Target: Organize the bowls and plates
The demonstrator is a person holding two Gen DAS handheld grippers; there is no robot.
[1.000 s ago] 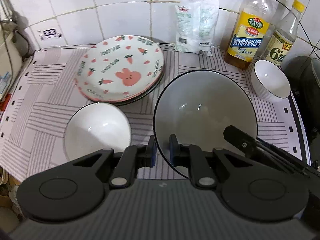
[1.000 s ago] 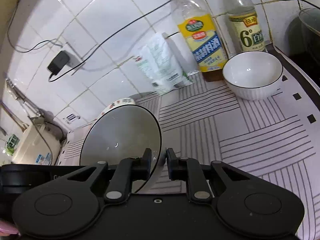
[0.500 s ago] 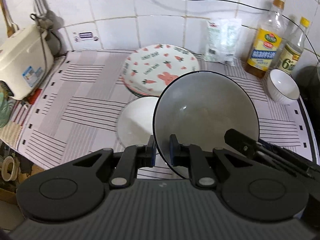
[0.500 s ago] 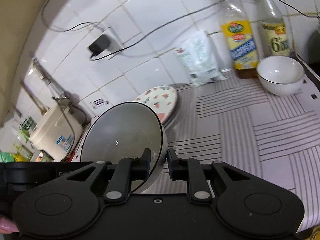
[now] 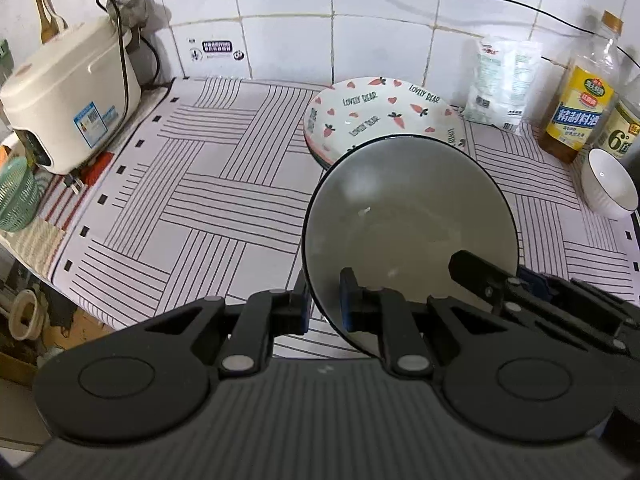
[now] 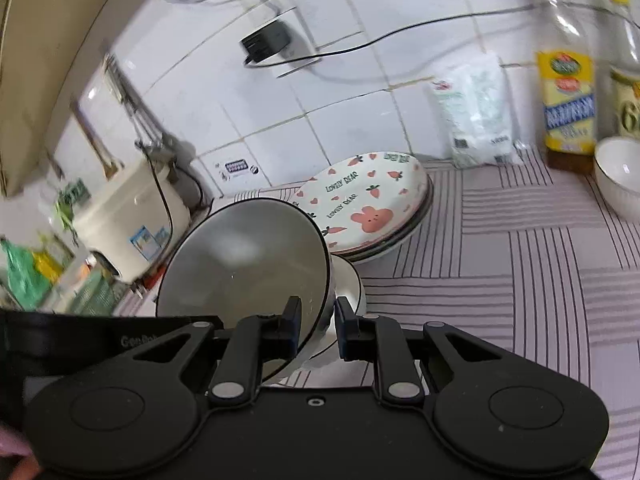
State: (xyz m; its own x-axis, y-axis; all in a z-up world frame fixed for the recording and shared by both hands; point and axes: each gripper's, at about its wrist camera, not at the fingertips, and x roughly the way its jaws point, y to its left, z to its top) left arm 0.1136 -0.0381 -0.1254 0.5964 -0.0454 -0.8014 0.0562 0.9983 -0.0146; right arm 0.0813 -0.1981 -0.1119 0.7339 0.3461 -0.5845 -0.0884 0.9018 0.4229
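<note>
I have the big black-rimmed bowl (image 5: 408, 220) pinched at its rim by both tools, my left tool (image 5: 324, 300) at the lower edge of the frame and my right tool (image 6: 316, 320) on the opposite rim, jaws narrow on the wall. It hangs tilted above the surface (image 5: 192, 200), just in front of the carrot-print plates (image 5: 380, 112), which already sit stacked at upper centre. I judge the job partly done: this bowl has no resting place yet, and the small ribbed bowl (image 5: 610, 188) stands apart at far right. A white bowl (image 6: 348, 284) peeks from under mine; most of it is hidden.
</note>
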